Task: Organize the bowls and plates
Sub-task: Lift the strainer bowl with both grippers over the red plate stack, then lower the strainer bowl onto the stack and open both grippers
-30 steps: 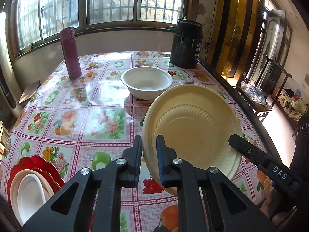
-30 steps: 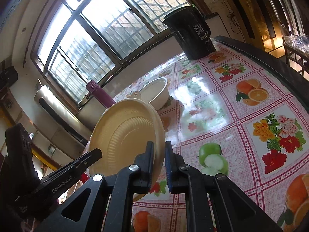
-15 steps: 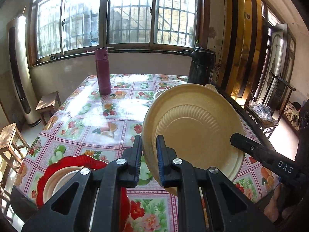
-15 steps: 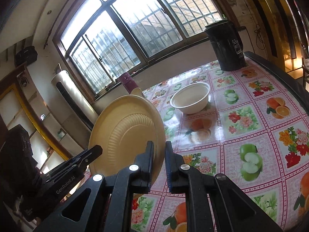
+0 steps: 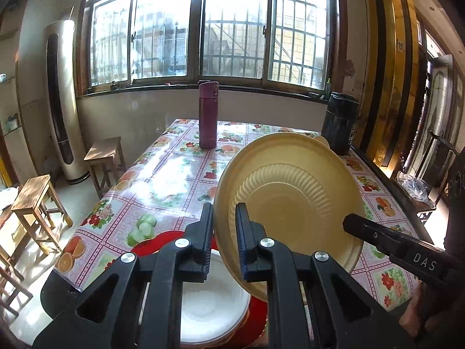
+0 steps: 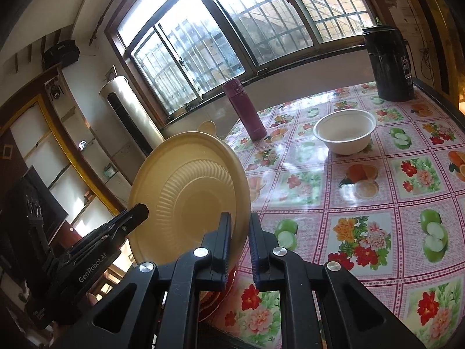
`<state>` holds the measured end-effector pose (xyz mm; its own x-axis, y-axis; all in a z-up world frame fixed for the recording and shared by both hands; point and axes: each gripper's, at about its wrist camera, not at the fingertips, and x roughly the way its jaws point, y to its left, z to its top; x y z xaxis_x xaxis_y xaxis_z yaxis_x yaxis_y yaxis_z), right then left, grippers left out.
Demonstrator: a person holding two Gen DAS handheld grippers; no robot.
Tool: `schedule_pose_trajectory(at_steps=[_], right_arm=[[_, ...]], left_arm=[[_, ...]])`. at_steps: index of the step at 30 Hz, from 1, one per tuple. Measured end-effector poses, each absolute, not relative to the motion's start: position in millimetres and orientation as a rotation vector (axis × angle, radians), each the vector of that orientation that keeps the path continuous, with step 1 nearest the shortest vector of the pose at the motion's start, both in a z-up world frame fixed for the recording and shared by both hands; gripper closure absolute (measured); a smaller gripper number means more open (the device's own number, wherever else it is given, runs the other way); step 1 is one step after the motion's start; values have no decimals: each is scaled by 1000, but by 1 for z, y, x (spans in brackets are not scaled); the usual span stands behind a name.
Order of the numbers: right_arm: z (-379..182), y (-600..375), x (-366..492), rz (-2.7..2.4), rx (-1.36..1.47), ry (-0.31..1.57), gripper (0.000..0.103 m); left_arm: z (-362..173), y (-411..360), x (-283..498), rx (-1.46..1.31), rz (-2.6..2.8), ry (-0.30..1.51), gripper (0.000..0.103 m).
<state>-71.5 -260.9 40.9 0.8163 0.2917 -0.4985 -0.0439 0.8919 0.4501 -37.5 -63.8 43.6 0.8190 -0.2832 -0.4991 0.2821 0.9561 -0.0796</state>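
Observation:
A tan ribbed plate is held up on edge between both grippers, above the table's near end. My left gripper is shut on its left rim. My right gripper is shut on its right rim, where the plate also shows. Below it a stack sits on the table: a red plate with a white dish on top. A white bowl stands farther back on the flowered tablecloth.
A maroon flask stands at the table's far middle and a black kettle at the far right corner. Wooden stools stand left of the table. A dark chair is to the right.
Both grippers have lifted the tan plate and carried it back toward the near end. The red and white stack now lies right under it, and the white bowl is farther off.

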Motion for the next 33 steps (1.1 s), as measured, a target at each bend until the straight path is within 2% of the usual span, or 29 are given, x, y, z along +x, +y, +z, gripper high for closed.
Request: schedule_pose_trajectory(at_steps=[15,22,23,24,25,27,28,30,33], right_arm=[[-12,-172,-38,284,329,781,86],[-20,-161,-39,301,294,807,85],[-21,-159,-39,300,288,808,84],[-21,-157,-39,302,283,814,79],[-21,-158,-40,304,283,815,77],[-19,-162,-43,309,287,803,71],[-18,-167,-45,312,295,792,68],[-15,-180,-50,306,321,758,52],[-13,-205,-57,269,370,711,42]], left_arm=[[-6,-3,-21,-2,-187,664,90],[-9,1,-25,33,-148,648,86],[-9,1,-27,50,-126,635,83],[-8,5,-29,63,-109,619,70],[-7,6,-32,74,-90,597,47],[-3,11,-40,94,-25,533,18],[1,14,-46,101,-2,488,18],[10,14,-56,115,5,410,18],[19,7,-62,117,-34,369,17]])
